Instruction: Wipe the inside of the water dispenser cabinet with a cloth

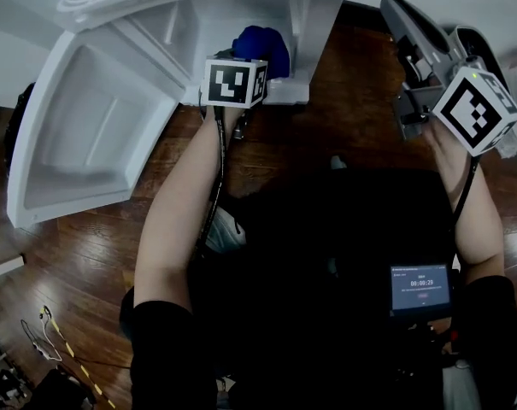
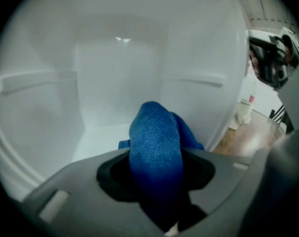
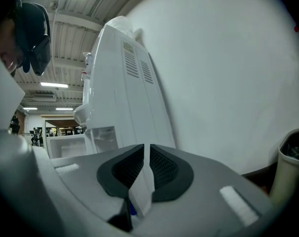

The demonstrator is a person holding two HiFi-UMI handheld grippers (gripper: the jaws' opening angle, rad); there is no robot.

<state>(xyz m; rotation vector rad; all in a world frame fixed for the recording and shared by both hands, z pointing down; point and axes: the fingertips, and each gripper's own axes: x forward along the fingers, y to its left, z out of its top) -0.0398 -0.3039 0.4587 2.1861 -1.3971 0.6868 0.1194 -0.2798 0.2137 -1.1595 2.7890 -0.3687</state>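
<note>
1. A dark wooden floor (image 1: pixel 87 254) is stretching out beneath a person who is standing and looking steeply down. A white water dispenser (image 3: pixel 124 83) is standing against a plain white wall (image 3: pixel 228 73).
2. The dispenser's cabinet door (image 1: pixel 87 135) is hanging wide open to the left, exposing the white cabinet (image 2: pixel 114 73) with a shallow ledge along each side wall.
3. The left gripper (image 2: pixel 156 174) is reaching into the cabinet opening and pointing downward. Its fingers (image 2: pixel 114 172) are standing narrowly apart, pinching a bunched blue cloth (image 2: pixel 156 137).
4. The cloth is bulging out in front of the fingers, over the cabinet floor and near the right-hand wall. Whether it is touching a surface cannot be told.
5. The right gripper (image 3: pixel 144 169) is hanging outside the cabinet, well apart to the right and pointing level toward the wall. Its fingers (image 3: pixel 164 169) are pressing together and carrying none of the task's things.
6. The cloth is looking soft, light and fuzzy, so it is likely bending freely and flattening under pressure.
7. Gripping it by the gathered middle, as now, is probably leaving a padded wad in front for rubbing. A loose edge hold would likely be letting it flop or slip out.
</note>
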